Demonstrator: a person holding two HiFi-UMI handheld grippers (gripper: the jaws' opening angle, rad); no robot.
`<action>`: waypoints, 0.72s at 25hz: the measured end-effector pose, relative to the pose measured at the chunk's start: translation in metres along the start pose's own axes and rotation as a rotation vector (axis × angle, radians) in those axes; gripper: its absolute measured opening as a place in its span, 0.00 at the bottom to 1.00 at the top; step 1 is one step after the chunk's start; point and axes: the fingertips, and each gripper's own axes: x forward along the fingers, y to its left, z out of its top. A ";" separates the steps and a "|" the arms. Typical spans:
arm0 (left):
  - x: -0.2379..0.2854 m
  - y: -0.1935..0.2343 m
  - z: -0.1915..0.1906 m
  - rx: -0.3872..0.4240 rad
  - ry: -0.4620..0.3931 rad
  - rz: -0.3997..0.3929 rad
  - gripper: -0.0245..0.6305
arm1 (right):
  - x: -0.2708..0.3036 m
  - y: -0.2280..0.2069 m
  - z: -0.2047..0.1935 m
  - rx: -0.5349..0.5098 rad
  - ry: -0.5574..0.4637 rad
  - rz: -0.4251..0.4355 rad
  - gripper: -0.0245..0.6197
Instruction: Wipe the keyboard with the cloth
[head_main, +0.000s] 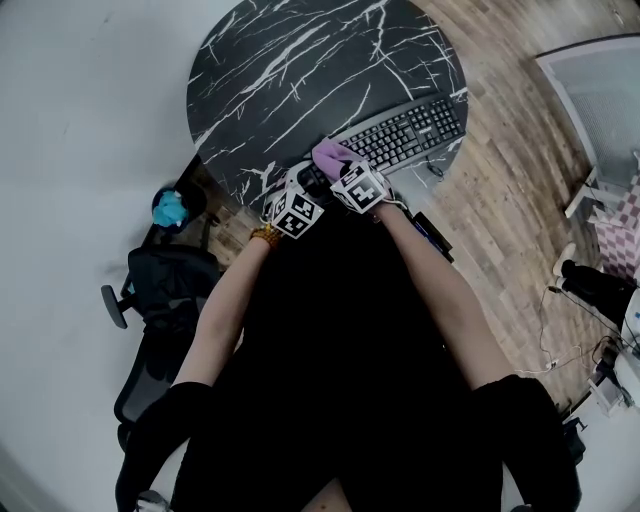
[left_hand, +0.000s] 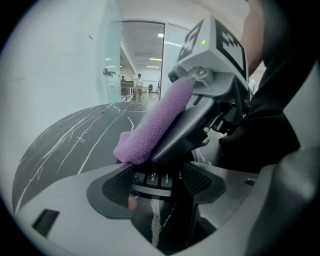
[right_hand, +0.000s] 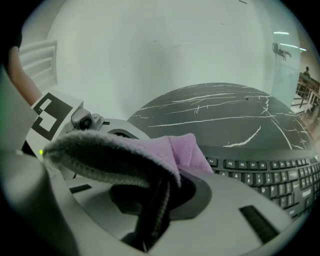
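- The right gripper (right_hand: 162, 194) is pinching the fuzzy purple cloth (right_hand: 186, 150) — it is draping ahead of the jaws onto the black plastic keyboard (right_hand: 272, 174).
- The left gripper (left_hand: 157, 182) is standing spread — the keyboard's end keys are lying between its jaws.

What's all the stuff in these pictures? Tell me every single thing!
table: one, black with white veins, round, ahead of the person.
keyboard: one, black, on the table's near right part.
cloth: one, purple, at the keyboard's left end.
chair: one, black, on the floor at the left.
blue thing: one, blue, near the chair; too small to name.
floor: one, brown wood, right of the table.
cables: a few, thin, on the floor at the right.
left gripper: one, grey, fingers apart with the keyboard's end between them.
right gripper: one, grey, fingers closed on the cloth.
arms: two, bare below black sleeves, reaching to the table.
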 end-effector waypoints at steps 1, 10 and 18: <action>0.000 0.000 0.000 0.000 0.000 0.000 0.50 | 0.002 0.000 -0.002 0.013 -0.001 0.015 0.16; 0.000 0.001 -0.001 -0.004 0.009 -0.002 0.50 | -0.021 -0.023 0.023 0.246 -0.127 0.169 0.16; 0.000 0.000 0.000 -0.005 0.015 0.004 0.50 | -0.117 -0.165 0.036 0.437 -0.390 -0.087 0.16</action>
